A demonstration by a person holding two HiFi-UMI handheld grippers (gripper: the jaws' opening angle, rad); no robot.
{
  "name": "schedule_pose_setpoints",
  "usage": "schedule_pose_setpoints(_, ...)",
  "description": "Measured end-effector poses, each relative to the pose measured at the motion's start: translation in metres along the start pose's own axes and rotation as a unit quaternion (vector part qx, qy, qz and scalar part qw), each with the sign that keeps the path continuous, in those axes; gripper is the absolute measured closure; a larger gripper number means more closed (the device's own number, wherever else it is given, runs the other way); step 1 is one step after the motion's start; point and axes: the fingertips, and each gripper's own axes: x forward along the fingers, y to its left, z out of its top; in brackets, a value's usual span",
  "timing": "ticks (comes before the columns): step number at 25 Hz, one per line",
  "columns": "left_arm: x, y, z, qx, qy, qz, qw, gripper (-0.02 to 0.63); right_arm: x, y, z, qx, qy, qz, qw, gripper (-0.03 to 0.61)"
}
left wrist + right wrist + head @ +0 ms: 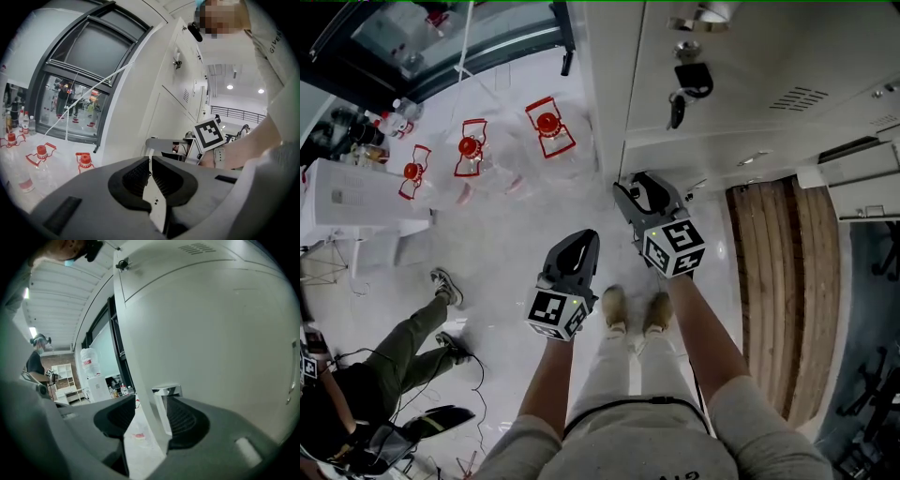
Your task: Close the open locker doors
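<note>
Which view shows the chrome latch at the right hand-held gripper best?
Right gripper view: the chrome latch sits large between the open jaws of the right hand-held gripper. Head view: that gripper covers it. Left gripper view: cannot make it out.

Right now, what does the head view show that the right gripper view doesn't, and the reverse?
Only the head view: the left gripper, the wearer's shoes and a wooden floor strip beside the lockers.
Only the right gripper view: a locker door edge and its chrome handle standing between that gripper's open jaws, plus a water dispenser in the background.
Both: the white lockers and the right gripper up against them.
</note>
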Motion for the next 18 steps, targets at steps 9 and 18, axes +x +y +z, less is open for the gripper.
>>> schedule_pose_setpoints(9, 0.009, -0.032, 0.000, 0.008, 0.004, -0.025, 0.9997, 0.597, -0.043, -0.011, 0.007, -0.007, -0.014, -0.018, 1.000, 0.395)
schedule_pose_setpoints(18, 0.036, -0.095, -0.006, 0.030, 0.006, -0.080, 0.9963, 0.597, -0.127, -0.044, 0.024, -0.019, -0.047, -0.065, 0.997, 0.550)
